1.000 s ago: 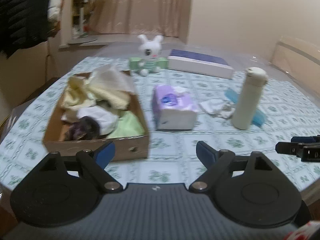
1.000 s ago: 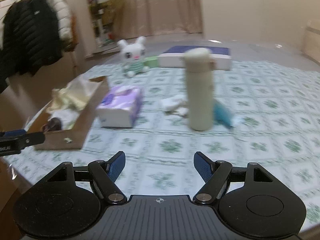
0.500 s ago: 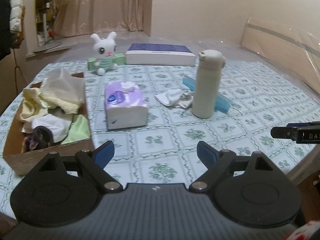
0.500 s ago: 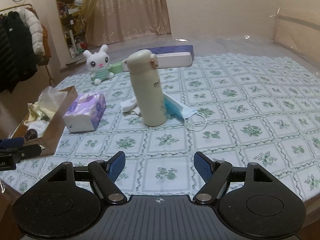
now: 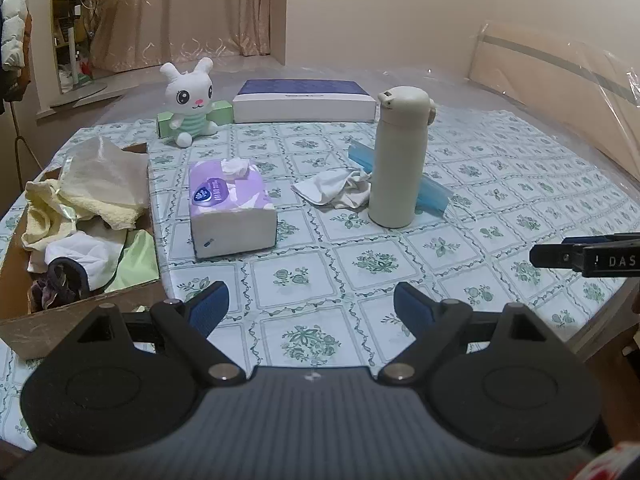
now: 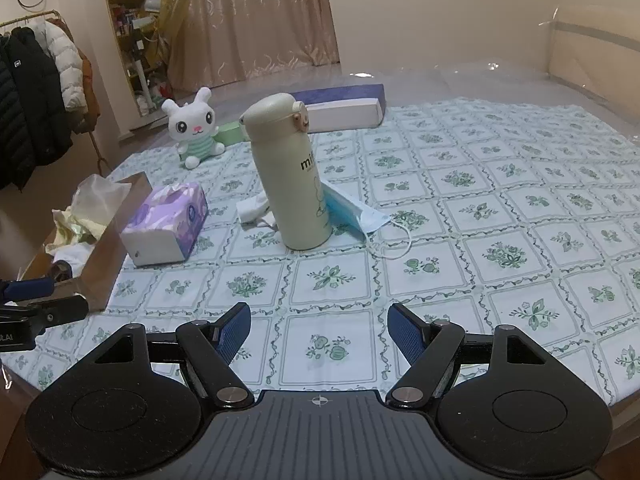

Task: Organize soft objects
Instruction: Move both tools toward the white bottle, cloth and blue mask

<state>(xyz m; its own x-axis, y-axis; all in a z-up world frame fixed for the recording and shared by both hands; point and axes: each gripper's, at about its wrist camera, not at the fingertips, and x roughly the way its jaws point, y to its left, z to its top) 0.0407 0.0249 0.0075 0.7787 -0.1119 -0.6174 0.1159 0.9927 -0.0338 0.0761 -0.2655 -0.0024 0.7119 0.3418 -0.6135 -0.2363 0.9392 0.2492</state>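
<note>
Because loose white cloth (image 5: 340,190) remains outside the cardboard box (image 5: 80,312), left gripper (image 5: 308,304) and right gripper (image 6: 320,328) hover wide open, empty, above the table.

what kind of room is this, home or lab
Most likely a lived-in home room, perhaps a bedroom or living area: winter coats hang on a rack, a crowded bookshelf stands by the curtains, and the table wears a floral tablecloth.
</note>
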